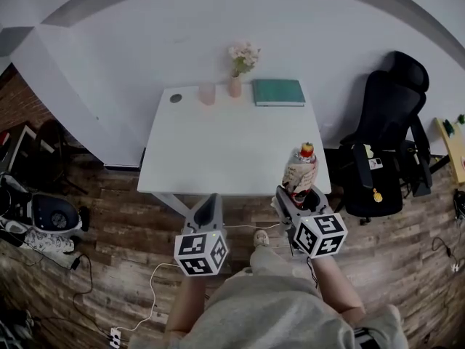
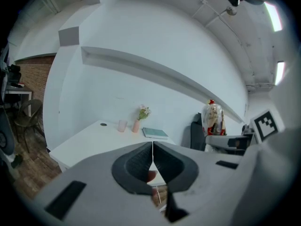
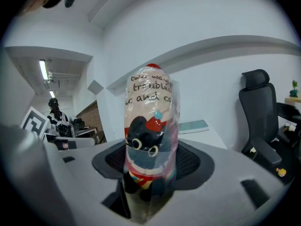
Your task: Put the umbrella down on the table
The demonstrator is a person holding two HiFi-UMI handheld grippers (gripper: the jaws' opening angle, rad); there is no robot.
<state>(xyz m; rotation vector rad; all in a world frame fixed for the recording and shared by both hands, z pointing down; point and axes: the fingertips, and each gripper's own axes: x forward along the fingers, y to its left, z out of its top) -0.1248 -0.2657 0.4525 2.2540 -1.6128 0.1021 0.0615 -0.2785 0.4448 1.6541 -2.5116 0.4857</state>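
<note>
A folded umbrella (image 1: 300, 170) in a clear printed sleeve with a red tip stands upright in my right gripper (image 1: 297, 196), which is shut on its lower part. It hangs over the front right corner of the white table (image 1: 218, 155). In the right gripper view the umbrella (image 3: 150, 140) fills the middle, showing a black cartoon cat and handwriting-style print. From the left gripper view the umbrella (image 2: 213, 118) shows at the right. My left gripper (image 1: 211, 208) is shut with nothing in it, just in front of the table's front edge; its jaws (image 2: 153, 166) meet.
At the table's far edge stand a pink cup (image 1: 208, 93), a pink vase with flowers (image 1: 237, 71), a teal book (image 1: 278, 92) and a small dark disc (image 1: 176, 98). A black office chair (image 1: 389, 137) is right of the table. Cables and gear lie on the wooden floor at left.
</note>
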